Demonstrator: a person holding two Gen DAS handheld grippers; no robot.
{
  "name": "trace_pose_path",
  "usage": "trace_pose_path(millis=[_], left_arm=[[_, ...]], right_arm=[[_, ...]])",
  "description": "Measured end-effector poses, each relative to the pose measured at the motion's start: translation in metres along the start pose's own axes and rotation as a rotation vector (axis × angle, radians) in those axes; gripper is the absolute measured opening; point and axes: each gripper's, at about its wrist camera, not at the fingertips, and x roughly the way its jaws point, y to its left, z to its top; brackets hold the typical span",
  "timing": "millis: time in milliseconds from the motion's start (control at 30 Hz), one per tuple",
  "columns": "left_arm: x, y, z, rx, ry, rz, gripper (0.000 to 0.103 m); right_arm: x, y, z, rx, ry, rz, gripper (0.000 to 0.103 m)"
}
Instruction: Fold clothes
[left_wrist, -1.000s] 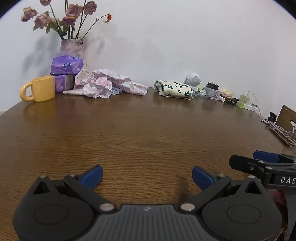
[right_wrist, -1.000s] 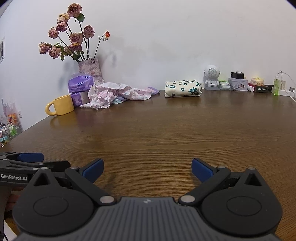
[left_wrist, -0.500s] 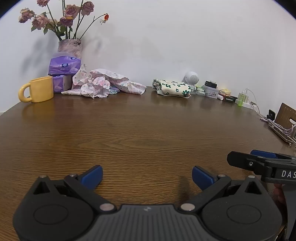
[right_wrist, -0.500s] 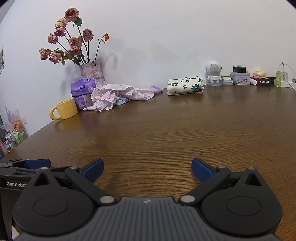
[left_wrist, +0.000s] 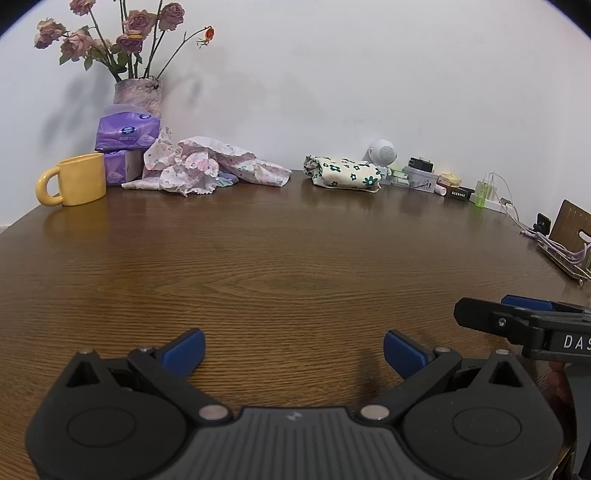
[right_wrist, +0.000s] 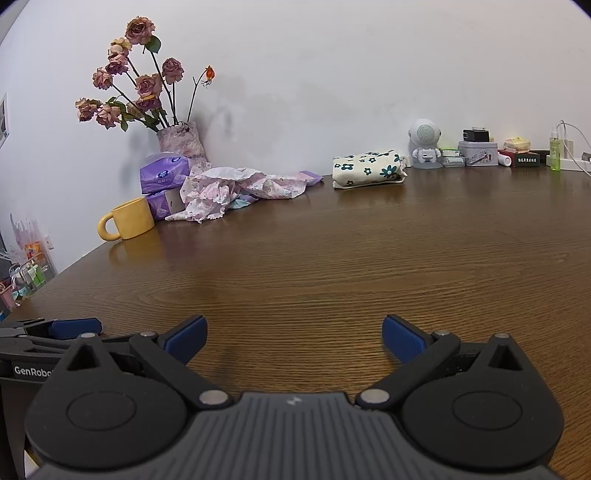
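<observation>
Crumpled pink floral garment (left_wrist: 207, 168) is lying at the wooden table's (left_wrist: 295, 266) far edge, ahead-left of both empty, wide-open grippers; left gripper (left_wrist: 293, 349) is sitting nearer than right gripper (right_wrist: 294, 334).

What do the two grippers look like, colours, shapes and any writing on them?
Both look alike: the left gripper and the right gripper have matte black bodies with a ribbed grey centre panel bearing a small logo, two round black housings, silver pivot pins and blue finger pads. White lettering on the left one's side reads "GenRobo", cut off; on the right one's side, "DAS", cut off. No cables or sleeves show.
</observation>
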Motion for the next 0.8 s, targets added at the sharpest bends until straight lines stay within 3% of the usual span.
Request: trace_pose_path(millis=[800], left_arm=[[-0.0008,0.0021,-0.0007,-0.007,-0.003,-0.005,0.103]], right_arm=[[-0.0002,-0.0001,0.0005,0.001,-0.002,0.002,0.103]])
